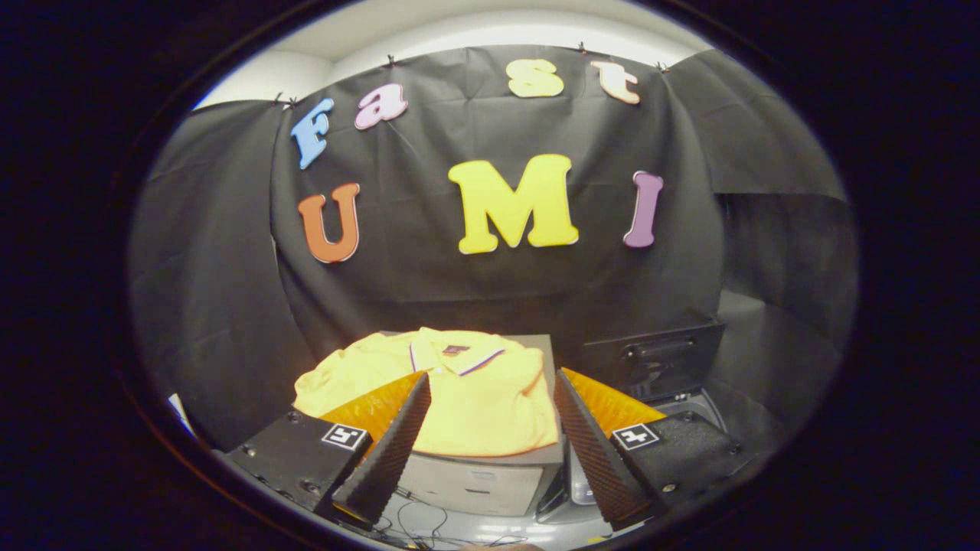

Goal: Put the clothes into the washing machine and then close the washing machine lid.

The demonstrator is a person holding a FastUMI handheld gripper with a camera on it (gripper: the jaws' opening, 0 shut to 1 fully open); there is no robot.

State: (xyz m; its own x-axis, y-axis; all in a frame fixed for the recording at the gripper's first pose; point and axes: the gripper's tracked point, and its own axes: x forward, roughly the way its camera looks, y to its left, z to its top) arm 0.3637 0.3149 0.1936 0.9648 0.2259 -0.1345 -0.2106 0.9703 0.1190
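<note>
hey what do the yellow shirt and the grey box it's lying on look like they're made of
The yellow collared shirt looks like soft knit fabric, matte, with gentle folds and a striped collar. The grey box-shaped cabinet beneath it seems to be plastic or painted metal: flat smooth faces, crisp edges, a faint sheen; which one is unclear. The gripper hovers ahead of the shirt, jaws open, touching nothing.

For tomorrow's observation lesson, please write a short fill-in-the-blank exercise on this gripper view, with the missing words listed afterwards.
1. The polo shirt is ____ in colour.
2. The shirt lies folded on top of a grey ____.
3. The fingers of the gripper are ____, with the shirt just ahead of them.
4. The shirt's ____ has a dark stripe along its edge.

Missing words: yellow; box; open; collar
</note>
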